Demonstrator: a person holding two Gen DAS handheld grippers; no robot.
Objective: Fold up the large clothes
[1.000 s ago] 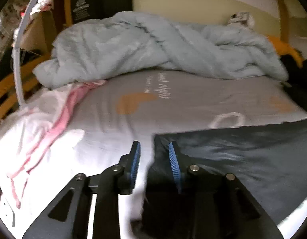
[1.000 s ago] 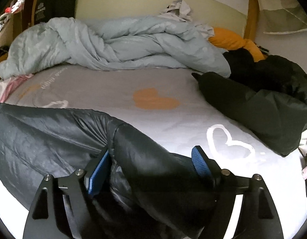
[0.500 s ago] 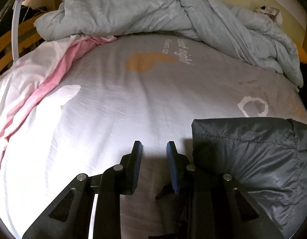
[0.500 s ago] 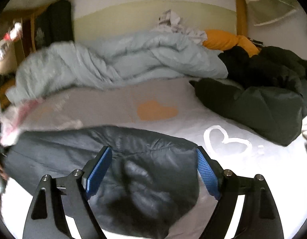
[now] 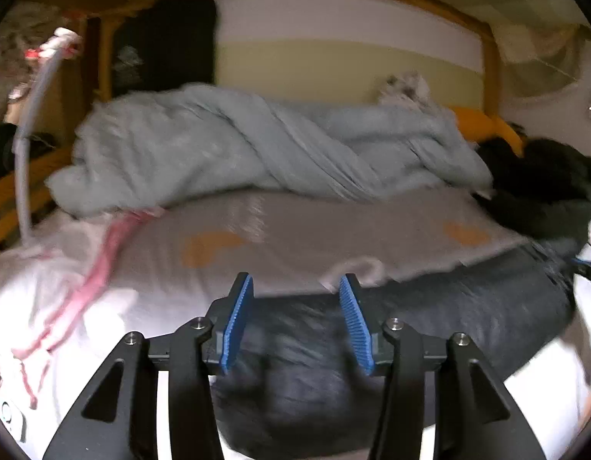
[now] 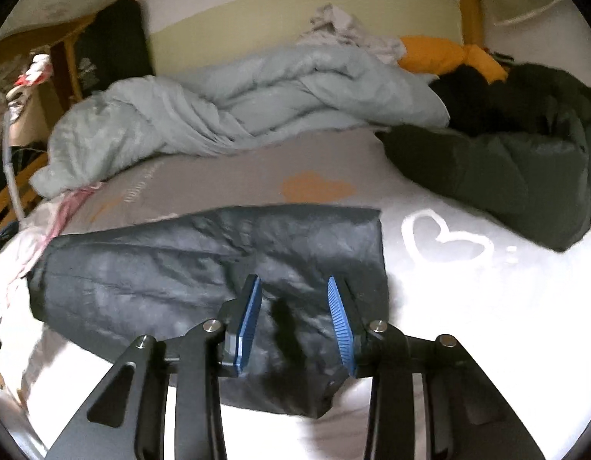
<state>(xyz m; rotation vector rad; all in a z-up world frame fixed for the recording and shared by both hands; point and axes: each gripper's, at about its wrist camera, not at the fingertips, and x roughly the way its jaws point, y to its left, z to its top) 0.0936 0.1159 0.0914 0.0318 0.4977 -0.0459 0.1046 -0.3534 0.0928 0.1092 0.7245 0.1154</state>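
On the grey bed sheet the dark padded garment is lying crosswise, long axis nine to three. My right gripper, just narrowing, and left gripper, just widening, are both hovering empty at its six o'clock edge.

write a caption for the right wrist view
Right tool hovers open over a folded dark jacket on a grey bed sheet, pale blue duvet bunched behind.

We see left tongs, right tongs: matte black angular arms, triangular cutouts, silver screws, ribbed blue pads.
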